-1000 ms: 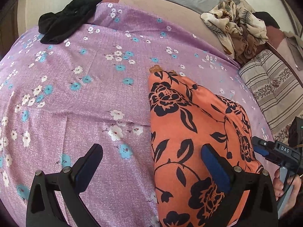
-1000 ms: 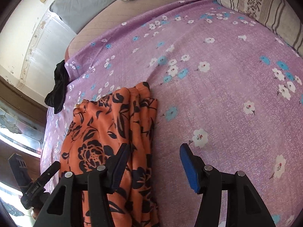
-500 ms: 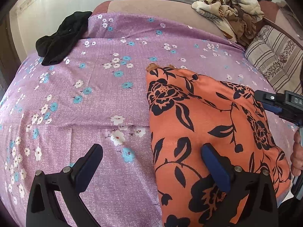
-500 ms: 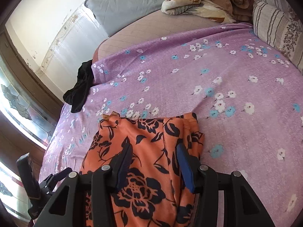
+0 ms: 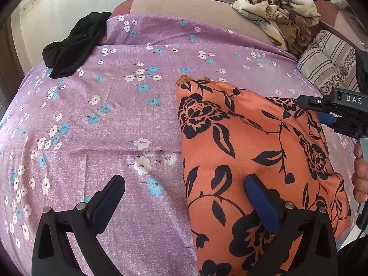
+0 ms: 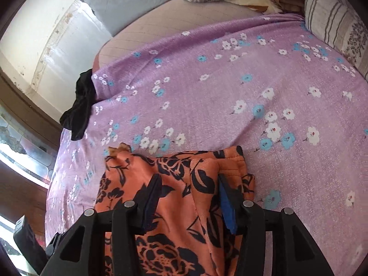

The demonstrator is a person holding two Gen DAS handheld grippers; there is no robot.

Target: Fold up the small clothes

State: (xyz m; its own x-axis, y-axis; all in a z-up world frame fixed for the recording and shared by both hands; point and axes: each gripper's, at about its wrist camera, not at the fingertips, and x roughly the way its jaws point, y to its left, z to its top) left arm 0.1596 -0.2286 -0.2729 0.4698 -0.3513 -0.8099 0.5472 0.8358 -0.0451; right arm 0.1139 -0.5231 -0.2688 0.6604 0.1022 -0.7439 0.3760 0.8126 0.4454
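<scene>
One orange garment (image 5: 248, 151) with black flowers lies folded at four o'clock on the purple bedsheet (image 5: 115, 119); the left gripper (image 5: 184, 204) gapes wide. Right view: right gripper (image 6: 186, 197), fairly narrow, straddles a raised fold at six o'clock.

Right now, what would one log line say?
left gripper: open | right gripper: open over orange cloth | cloth: on purple sheet
</scene>
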